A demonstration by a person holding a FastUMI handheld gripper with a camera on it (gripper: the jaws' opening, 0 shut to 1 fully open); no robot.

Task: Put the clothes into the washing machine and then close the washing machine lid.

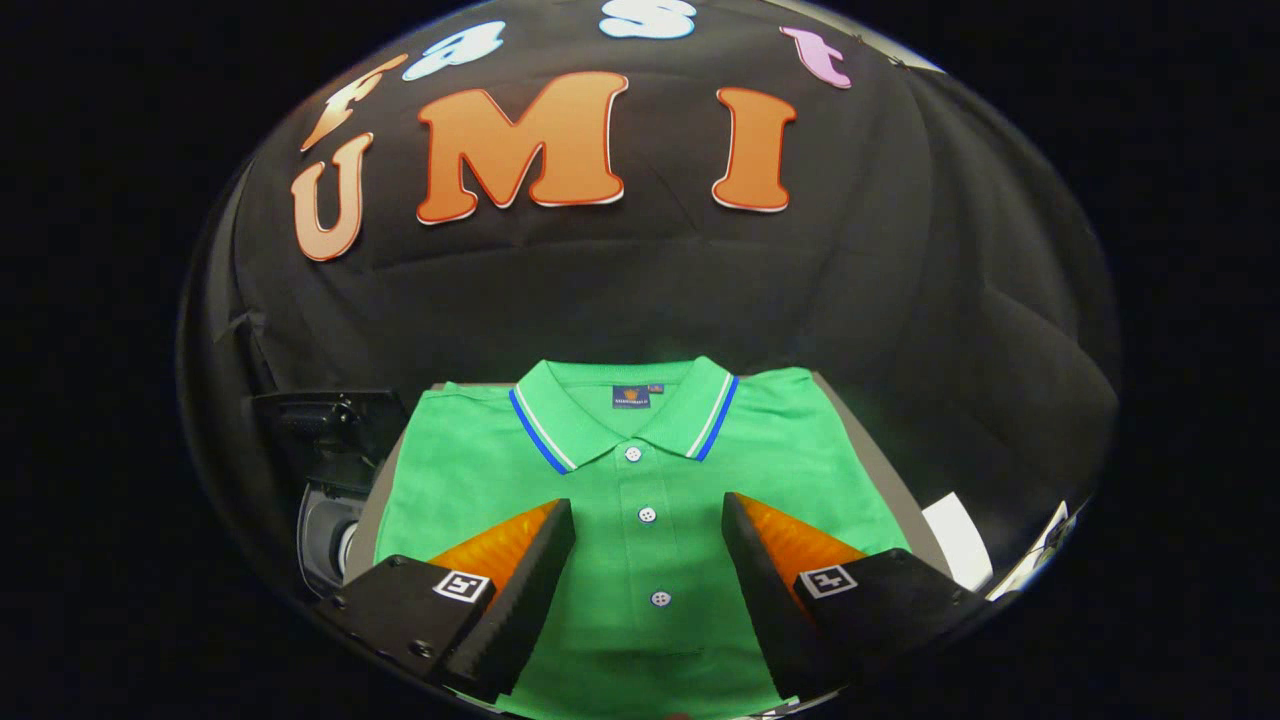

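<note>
**Gripper poised over one folded shirt, fingers apart**

One garment on view: a bright green short-sleeved polo shirt [640,480] of knit fabric, folded flat and face up on a grey tabletop [880,455]. Its collar, edged with blue and white stripes, points toward the black cloth wall [640,290] at the back. Three white buttons [647,515] run down the placket, all counted along the centre line. One small dark label sits inside the neck; not read.

The gripper [648,520] hangs above the lower half of the shirt. Its two fingers [530,570] stand well apart, one on either side of the placket, with the middle and lowest buttons lying between them. Nothing is caught between the fingers; whether the tips touch the cloth cannot be told.

Beside the table, to the left of the shirt, one dark machine with a rounded grey-rimmed opening [330,530] sits lower than the tabletop, its dark lid [325,420] raised. To the right of the shirt, one white sheet [955,540] lies at the table's edge.
</note>
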